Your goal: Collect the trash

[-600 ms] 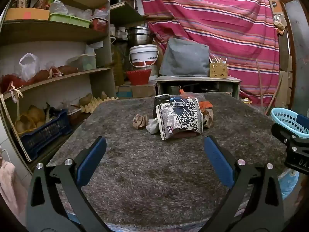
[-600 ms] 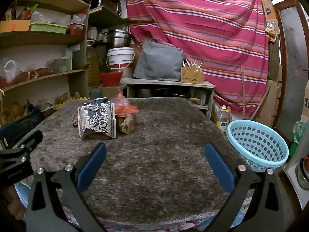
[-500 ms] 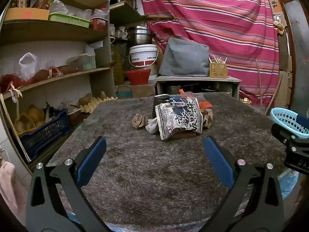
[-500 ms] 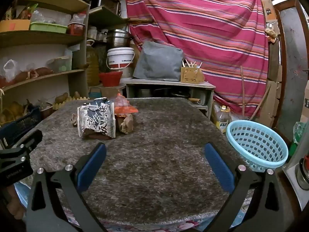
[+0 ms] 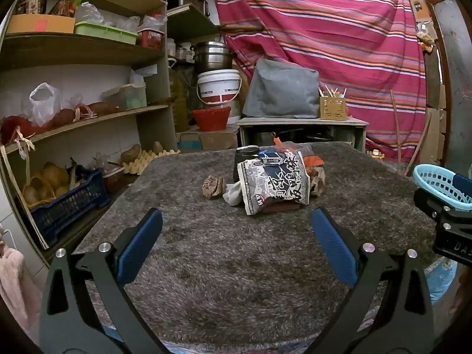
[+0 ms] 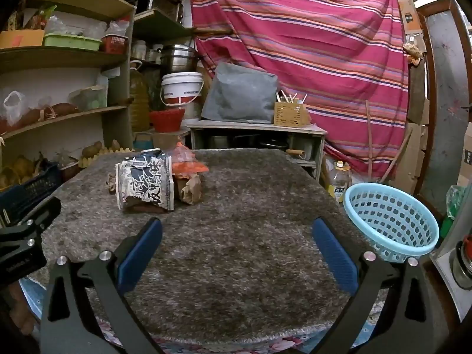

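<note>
A pile of trash sits mid-table on the grey shaggy cover (image 5: 236, 265): a black-and-white printed snack bag (image 5: 274, 184), a crumpled brown paper (image 5: 213, 186), a white tissue (image 5: 233, 194), a dark cup (image 5: 246, 159) and an orange wrapper (image 5: 314, 160). The bag also shows in the right wrist view (image 6: 144, 181), with brown paper (image 6: 191, 190) beside it. A light blue basket (image 6: 389, 218) stands at the table's right edge. My left gripper (image 5: 236, 236) and right gripper (image 6: 236, 237) are both open and empty, short of the pile.
Wooden shelves (image 5: 82, 118) with bags, crates and potatoes line the left. A low table (image 5: 301, 126) with a grey bag and a chopstick holder stands behind, before a striped red curtain (image 5: 324, 44). An oil bottle (image 6: 339, 184) stands on the floor at the right.
</note>
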`<state>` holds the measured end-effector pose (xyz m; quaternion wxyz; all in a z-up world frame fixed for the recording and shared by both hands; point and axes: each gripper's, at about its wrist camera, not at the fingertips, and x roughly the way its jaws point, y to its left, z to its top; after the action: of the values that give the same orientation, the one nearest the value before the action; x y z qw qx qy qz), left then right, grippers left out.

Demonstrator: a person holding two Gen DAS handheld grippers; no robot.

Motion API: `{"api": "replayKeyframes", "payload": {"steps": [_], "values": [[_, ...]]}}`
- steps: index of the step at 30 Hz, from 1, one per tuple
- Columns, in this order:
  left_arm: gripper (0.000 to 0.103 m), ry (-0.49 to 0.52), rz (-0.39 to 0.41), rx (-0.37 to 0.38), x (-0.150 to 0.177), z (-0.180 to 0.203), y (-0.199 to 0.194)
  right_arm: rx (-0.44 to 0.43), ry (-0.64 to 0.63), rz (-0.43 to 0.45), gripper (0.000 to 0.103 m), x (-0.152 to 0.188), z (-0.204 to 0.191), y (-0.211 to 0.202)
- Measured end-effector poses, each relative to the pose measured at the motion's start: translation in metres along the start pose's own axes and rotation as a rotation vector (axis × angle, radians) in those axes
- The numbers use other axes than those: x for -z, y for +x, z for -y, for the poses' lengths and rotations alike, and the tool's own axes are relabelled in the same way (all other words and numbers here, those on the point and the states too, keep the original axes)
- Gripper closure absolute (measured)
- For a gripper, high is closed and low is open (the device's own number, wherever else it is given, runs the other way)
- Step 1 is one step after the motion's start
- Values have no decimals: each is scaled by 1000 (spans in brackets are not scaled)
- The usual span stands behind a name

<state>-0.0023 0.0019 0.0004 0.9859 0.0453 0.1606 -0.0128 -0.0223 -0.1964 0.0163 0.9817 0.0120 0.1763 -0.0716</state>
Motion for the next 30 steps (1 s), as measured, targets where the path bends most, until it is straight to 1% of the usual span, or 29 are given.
{"api": "replayKeyframes", "payload": {"steps": [6, 30], "values": [[5, 2, 0, 0, 0, -2, -2, -3, 2, -2, 4, 2, 4, -1], [5, 6, 2, -2, 0, 1, 0, -1, -5, -6, 4, 4, -4, 6]]}}
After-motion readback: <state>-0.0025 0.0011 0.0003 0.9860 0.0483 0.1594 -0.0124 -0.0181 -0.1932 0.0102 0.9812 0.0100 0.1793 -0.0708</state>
